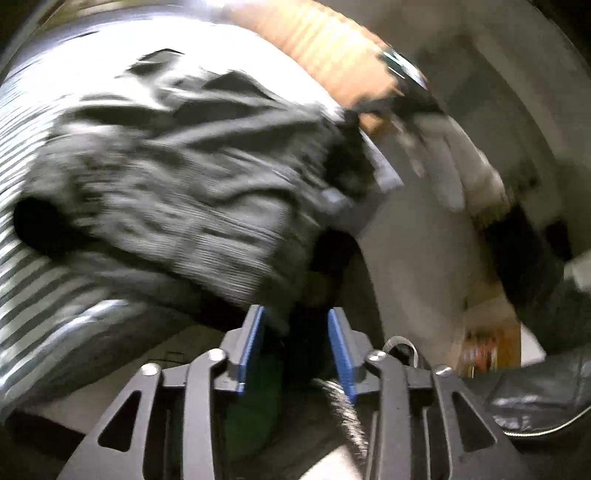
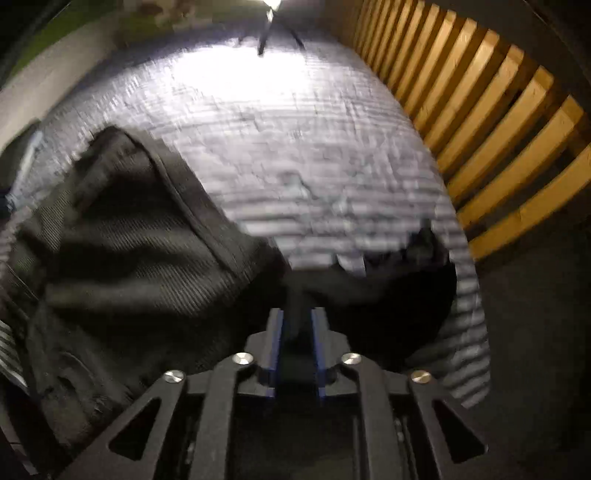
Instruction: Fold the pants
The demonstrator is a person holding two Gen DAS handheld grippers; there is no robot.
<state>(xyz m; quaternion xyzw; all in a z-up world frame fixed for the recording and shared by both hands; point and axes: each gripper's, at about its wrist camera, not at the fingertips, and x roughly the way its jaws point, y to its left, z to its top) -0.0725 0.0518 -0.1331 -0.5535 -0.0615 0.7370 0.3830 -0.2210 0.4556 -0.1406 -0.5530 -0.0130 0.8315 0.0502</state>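
Left wrist view, heavily motion-blurred. Item one: dark pants, bunched in a crumpled heap on a grey-and-white striped cover; folds and edges smear together, so waistband and legs cannot be told apart here. Item two: left gripper, its blue pads standing apart with a clear gap between them; dark cloth lies just past the tips, and nothing is seen pressed between the pads. Item three: the other gripper's body and a pale gloved hand at upper right, streaked by blur, outline uncertain. Item four: a dark shiny surface at lower right, cut off by the frame edge, not identifiable.

Right wrist view, also blurred. Item one: right gripper, pads close together with a strip of the dark pants pinched between them; the cloth rises from the tips and spreads to both sides. Most of the garment lies left of the gripper, on the striped cover; its lower left part runs out of frame. Item two: wooden slats along the right, beside the cover. Item three: a bright glare at top centre, washing out detail beneath it.
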